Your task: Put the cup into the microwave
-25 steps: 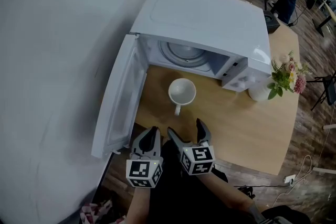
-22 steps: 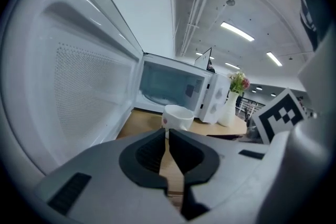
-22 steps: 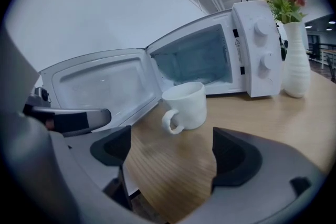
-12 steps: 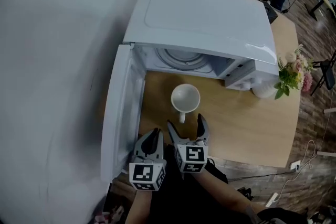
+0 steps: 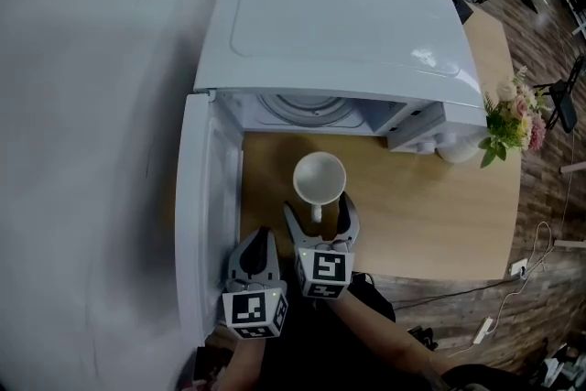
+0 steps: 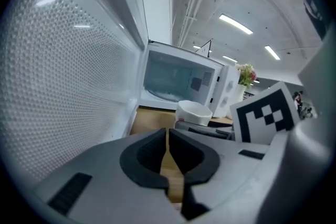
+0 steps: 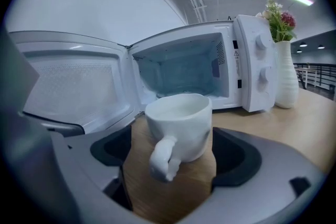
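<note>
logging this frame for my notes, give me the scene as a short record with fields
cup: upright on the table, in front of the microwave, handle toward the person
microwave: door open
right gripper: open, jaws flanking the cup's handle side, not closed
left gripper: shut, empty, beside the door
vase: holds flowers, at the microwave's knob side

White, seemingly empty cup point(image 5: 320, 178) stands upright before open microwave point(image 5: 339, 23).
</note>
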A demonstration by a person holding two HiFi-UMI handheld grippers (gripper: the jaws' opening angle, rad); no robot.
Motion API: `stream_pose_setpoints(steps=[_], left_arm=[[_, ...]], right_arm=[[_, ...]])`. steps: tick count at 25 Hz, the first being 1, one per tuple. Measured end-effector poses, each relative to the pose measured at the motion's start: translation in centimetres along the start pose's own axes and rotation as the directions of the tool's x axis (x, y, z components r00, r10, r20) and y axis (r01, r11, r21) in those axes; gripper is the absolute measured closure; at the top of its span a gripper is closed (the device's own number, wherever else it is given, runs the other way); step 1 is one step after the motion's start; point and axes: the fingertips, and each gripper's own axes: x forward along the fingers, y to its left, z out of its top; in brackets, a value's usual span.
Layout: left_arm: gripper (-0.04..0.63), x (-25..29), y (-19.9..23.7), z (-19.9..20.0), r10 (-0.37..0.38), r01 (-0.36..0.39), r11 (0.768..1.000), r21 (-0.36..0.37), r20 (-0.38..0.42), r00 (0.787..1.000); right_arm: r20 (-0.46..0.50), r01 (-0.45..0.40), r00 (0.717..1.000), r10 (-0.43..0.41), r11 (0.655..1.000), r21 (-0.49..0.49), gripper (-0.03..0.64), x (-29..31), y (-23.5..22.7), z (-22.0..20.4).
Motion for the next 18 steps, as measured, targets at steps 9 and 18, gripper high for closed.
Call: stream_pose_setpoints(steps=[9, 18], left_arm=[[0.584, -0.2, 1.4, -0.2, 0.001, -0.001, 1.000, 0.006, -0.005, 1.000], [0.584, -0.1, 1.7, -0.7, -0.004, 0.005, 1.000, 0.014, -0.025, 1.000]], right_arm=[[0.003, 0.063, 0.998, -0.063, 0.998, 0.003, 0.178, 1.6, -0.7, -0.2], [-0.005, 0.089, 0.996, -0.089, 0.996, -0.002, 0.177, 2.3, -1.2, 0.5]])
